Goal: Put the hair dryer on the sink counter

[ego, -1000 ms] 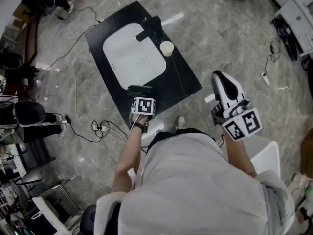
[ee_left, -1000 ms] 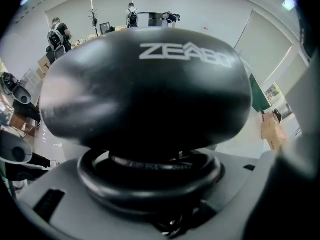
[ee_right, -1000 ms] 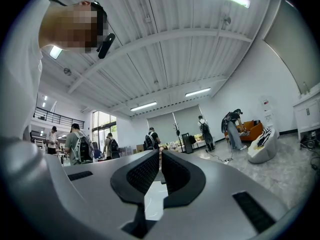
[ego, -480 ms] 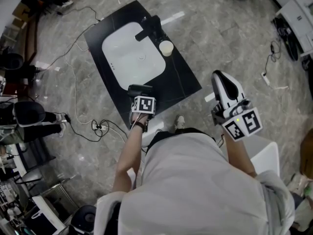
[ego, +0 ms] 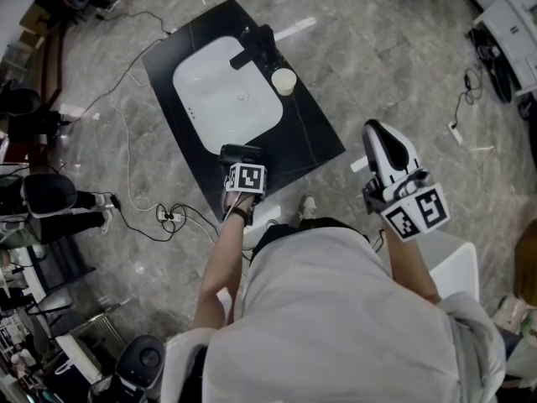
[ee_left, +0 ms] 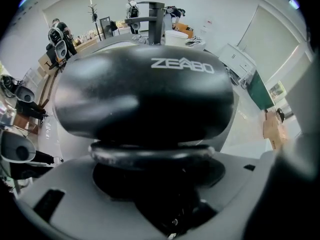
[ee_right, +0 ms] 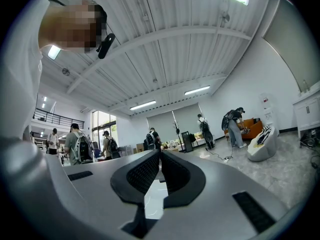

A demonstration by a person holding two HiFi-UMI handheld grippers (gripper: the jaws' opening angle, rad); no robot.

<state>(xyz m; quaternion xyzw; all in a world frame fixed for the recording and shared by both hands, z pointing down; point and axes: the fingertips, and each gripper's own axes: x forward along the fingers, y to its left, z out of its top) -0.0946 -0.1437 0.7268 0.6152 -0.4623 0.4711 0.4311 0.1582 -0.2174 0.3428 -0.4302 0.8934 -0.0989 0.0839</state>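
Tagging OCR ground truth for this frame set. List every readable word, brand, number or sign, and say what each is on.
"ZEABO": white lettering on the black hair dryer, left gripper view.
No text on the left marker cube or the right marker cube: only black-and-white square patterns.
Any print in the room behind is too small to read in either gripper view, and none shows in the head view.

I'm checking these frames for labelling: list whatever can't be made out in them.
Left gripper view: the hair dryer fills the frame, hiding the sink basin.
Head view: whether it touches the sink counter; the left gripper covers that.
Head view: pale round thing by the faucet, too small to name.
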